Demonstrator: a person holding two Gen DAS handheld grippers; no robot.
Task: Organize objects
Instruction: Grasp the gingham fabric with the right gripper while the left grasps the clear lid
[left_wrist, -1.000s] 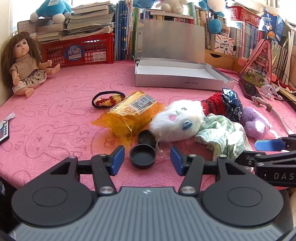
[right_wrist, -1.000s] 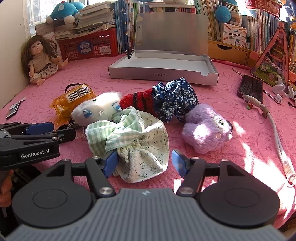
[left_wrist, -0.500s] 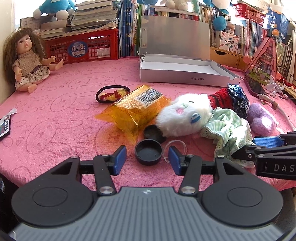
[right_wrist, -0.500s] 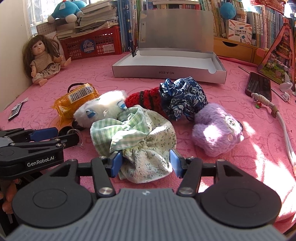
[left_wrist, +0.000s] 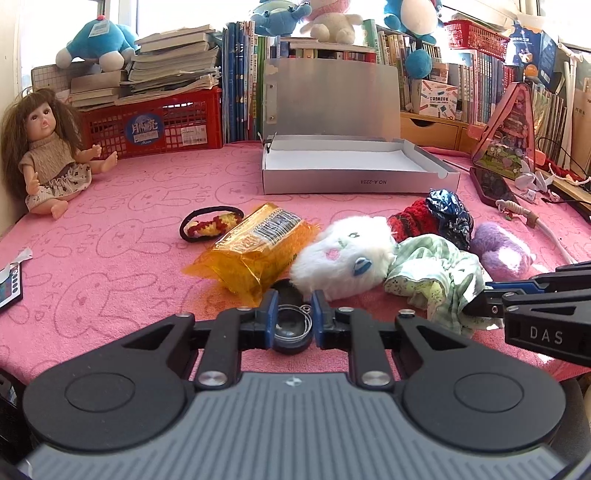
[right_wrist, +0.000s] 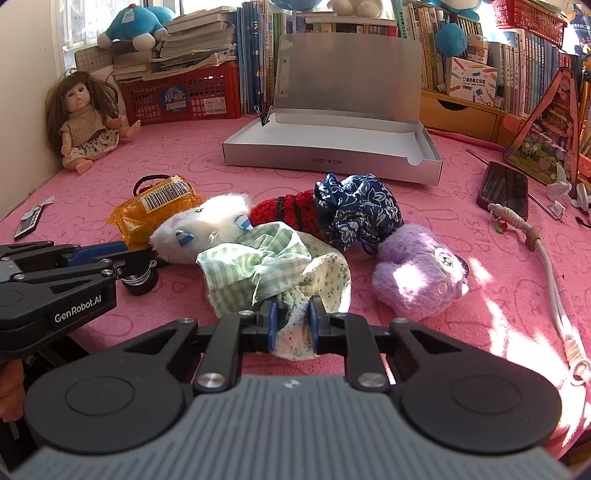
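The left gripper (left_wrist: 293, 320) is clamped on a small black cap (left_wrist: 291, 338) with a clear ring lying in it, low over the pink counter (left_wrist: 110, 251); just ahead of its fingers sit an orange packet (left_wrist: 258, 243) and a white plush (left_wrist: 343, 254). The right gripper (right_wrist: 292, 323) pinches the near edge of a green checked cloth bundle (right_wrist: 269, 266), with a purple plush (right_wrist: 417, 273) ahead to its right and the open silver box (right_wrist: 332, 147) well beyond.

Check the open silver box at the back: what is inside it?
The silver box shows only a bare white floor; a black binder clip sits at its back left corner. The strip behind the front wall is hidden.
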